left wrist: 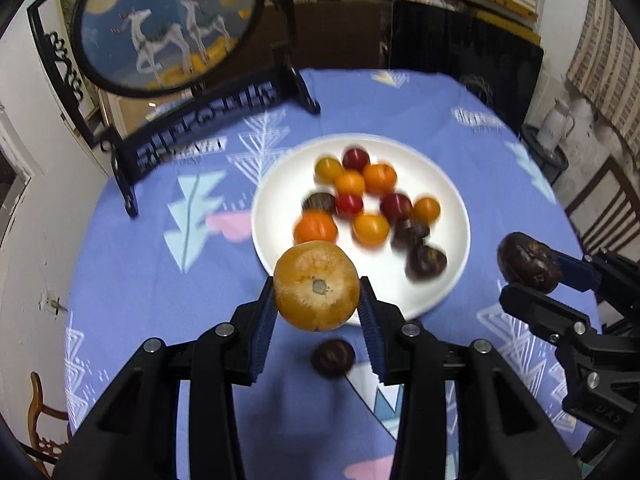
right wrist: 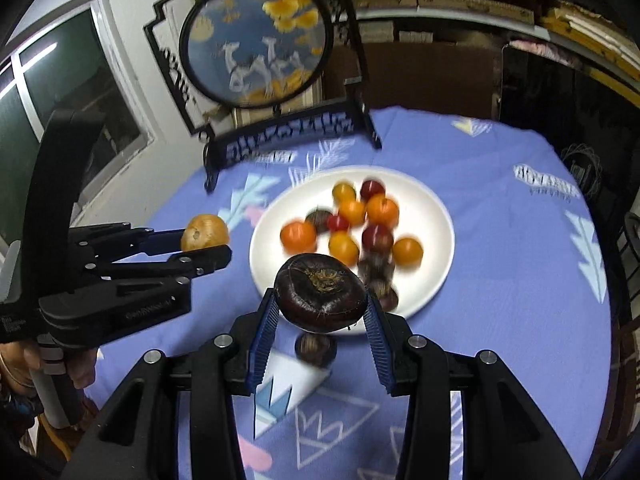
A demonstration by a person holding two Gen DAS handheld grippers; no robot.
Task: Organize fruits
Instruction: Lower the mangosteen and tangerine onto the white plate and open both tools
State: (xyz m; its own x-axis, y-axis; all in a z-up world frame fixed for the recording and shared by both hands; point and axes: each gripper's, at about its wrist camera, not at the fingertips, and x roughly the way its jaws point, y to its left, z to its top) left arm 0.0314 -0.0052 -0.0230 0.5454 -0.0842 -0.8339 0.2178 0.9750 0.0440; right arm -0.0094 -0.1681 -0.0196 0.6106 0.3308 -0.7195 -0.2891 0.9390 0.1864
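My left gripper (left wrist: 318, 292) is shut on a tan-orange round fruit (left wrist: 316, 286), held above the near rim of the white plate (left wrist: 280, 176); it also shows in the right wrist view (right wrist: 206, 242) with the same fruit (right wrist: 204, 232). My right gripper (right wrist: 322, 300) is shut on a dark purple-brown fruit (right wrist: 322, 296), seen from the left wrist too (left wrist: 528, 278). The plate (right wrist: 432, 216) holds several orange, red and dark fruits. One dark fruit (left wrist: 333, 358) (right wrist: 315, 350) lies on the cloth just in front of the plate.
A round table wears a blue patterned cloth (left wrist: 140, 264). A black-framed round deer picture on a stand (left wrist: 168, 28) rises at the table's far left. Wooden chairs (left wrist: 612, 204) and a white jug (left wrist: 554, 126) are off to the right. A person's hand (right wrist: 80, 368) grips the left tool.
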